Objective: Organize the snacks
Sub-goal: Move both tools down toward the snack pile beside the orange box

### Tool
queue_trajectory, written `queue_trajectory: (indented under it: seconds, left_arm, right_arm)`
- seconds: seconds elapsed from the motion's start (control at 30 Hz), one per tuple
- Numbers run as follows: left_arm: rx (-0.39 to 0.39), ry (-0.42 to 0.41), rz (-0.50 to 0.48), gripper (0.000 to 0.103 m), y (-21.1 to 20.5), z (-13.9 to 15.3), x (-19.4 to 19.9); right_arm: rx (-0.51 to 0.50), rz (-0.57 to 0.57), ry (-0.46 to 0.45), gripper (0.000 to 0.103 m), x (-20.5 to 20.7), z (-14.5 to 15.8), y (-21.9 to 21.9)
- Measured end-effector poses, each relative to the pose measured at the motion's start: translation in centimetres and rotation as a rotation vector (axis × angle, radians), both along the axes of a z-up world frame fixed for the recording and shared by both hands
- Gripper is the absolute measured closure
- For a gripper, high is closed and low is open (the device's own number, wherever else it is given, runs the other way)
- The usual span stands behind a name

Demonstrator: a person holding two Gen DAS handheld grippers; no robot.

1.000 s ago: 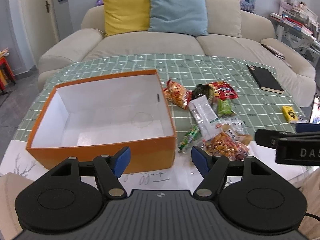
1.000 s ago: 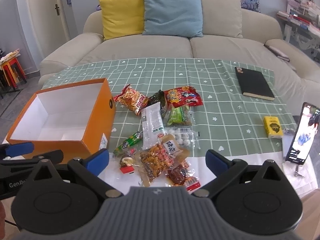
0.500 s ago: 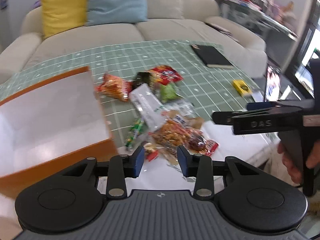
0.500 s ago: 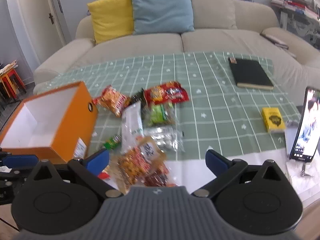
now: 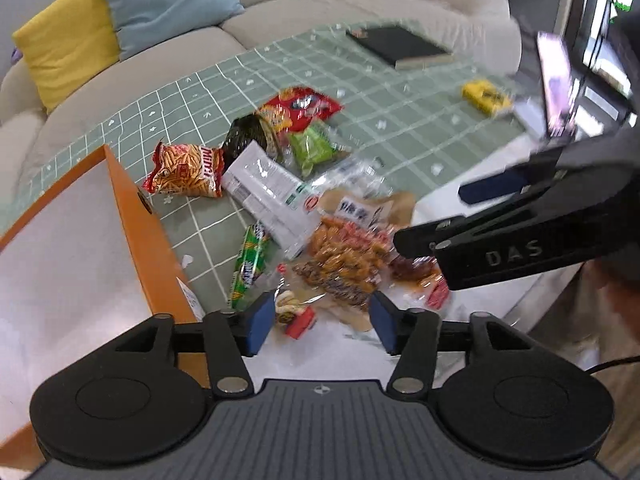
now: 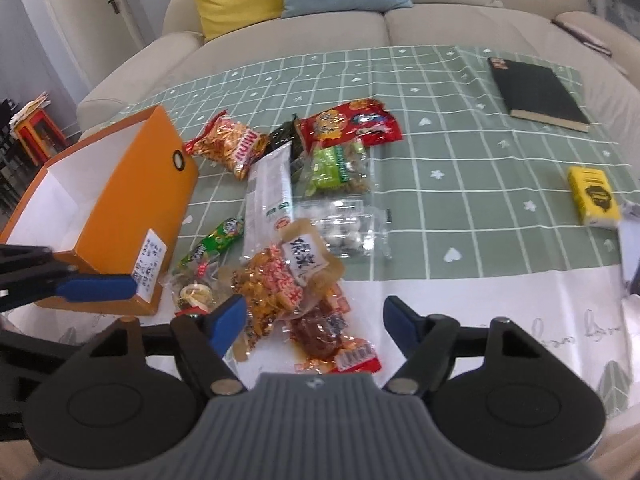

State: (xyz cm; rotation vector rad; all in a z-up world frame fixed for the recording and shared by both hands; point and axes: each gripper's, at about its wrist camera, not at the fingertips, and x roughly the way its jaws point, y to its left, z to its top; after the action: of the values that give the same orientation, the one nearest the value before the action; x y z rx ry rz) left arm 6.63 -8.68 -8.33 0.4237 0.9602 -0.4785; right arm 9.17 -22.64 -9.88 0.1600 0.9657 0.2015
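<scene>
A pile of snack packets lies on the green checked tablecloth: an orange "mimi" bag, a red bag, a long white pack, a green stick pack and a bag of orange crackers. An open orange box with a white inside stands left of the pile. My left gripper is open and empty, low over the near packets beside the box. My right gripper is open and empty above a dark red packet.
A black book lies at the far right of the table and a yellow box at the right edge. A phone stands at the right. A beige sofa with yellow and blue cushions is behind the table.
Both grippers have moved forward and down toward the snack pile. The left gripper swung right, away from the box; its jaws narrowed half a second ago and stand wider now.
</scene>
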Motion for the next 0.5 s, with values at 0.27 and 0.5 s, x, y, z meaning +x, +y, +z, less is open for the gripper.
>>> queue_trajectory:
  seconds: [0.27,0.5]
  left_arm:
    - [0.146,0.021,-0.021,0.036,-1.7,-2.4,1.5]
    - [0.216,0.029,-0.02,0.036,-2.5,-3.9,2.4]
  right_arm:
    - [0.048,0.058,0.049,0.034,2.2,-1.8,1.2]
    - [0.054,0.065,0.095,0.035,3.7,-3.6,1.9]
